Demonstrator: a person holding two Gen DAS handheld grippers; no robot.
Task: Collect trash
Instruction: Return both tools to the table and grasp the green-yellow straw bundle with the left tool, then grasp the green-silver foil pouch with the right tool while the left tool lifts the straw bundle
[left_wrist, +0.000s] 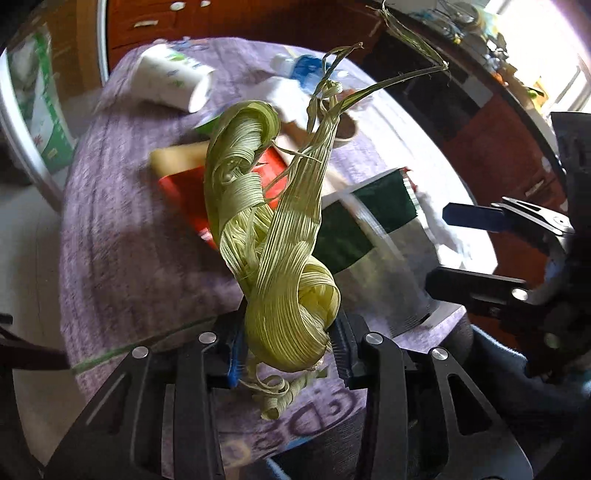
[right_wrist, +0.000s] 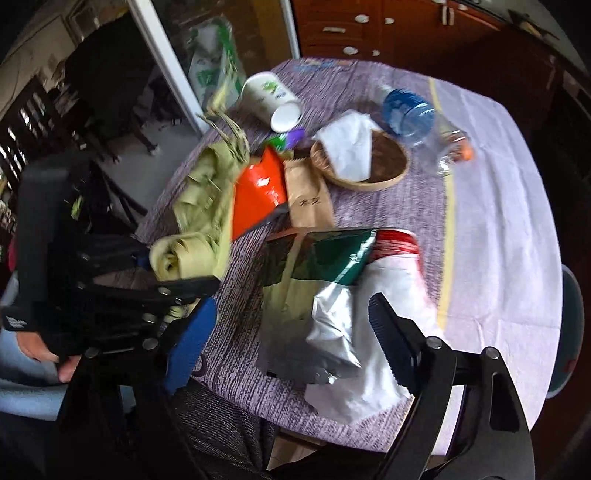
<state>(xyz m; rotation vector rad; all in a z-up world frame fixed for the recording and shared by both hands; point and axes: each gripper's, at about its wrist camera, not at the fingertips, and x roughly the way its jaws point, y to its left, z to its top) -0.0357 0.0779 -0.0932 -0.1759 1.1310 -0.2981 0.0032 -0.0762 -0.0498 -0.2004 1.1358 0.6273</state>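
My left gripper (left_wrist: 288, 350) is shut on a bundle of pale green corn husks (left_wrist: 273, 236) and holds it above the near edge of the round table (left_wrist: 122, 236). In the right wrist view the husks (right_wrist: 199, 221) hang at the table's left side with the left gripper (right_wrist: 162, 280) below them. My right gripper (right_wrist: 291, 339) is open and empty over a green-and-silver foil bag (right_wrist: 325, 288) and a white plastic bag (right_wrist: 384, 332); it shows at the right of the left wrist view (left_wrist: 458, 251).
On the purple cloth lie a red wrapper (right_wrist: 258, 192), a brown paper pouch (right_wrist: 308, 199), a tipped white paper cup (right_wrist: 271, 99), a wicker bowl (right_wrist: 391, 166) holding a white tissue (right_wrist: 349, 147), and a blue plastic bottle (right_wrist: 410, 114). Wooden cabinets (right_wrist: 369, 29) stand behind.
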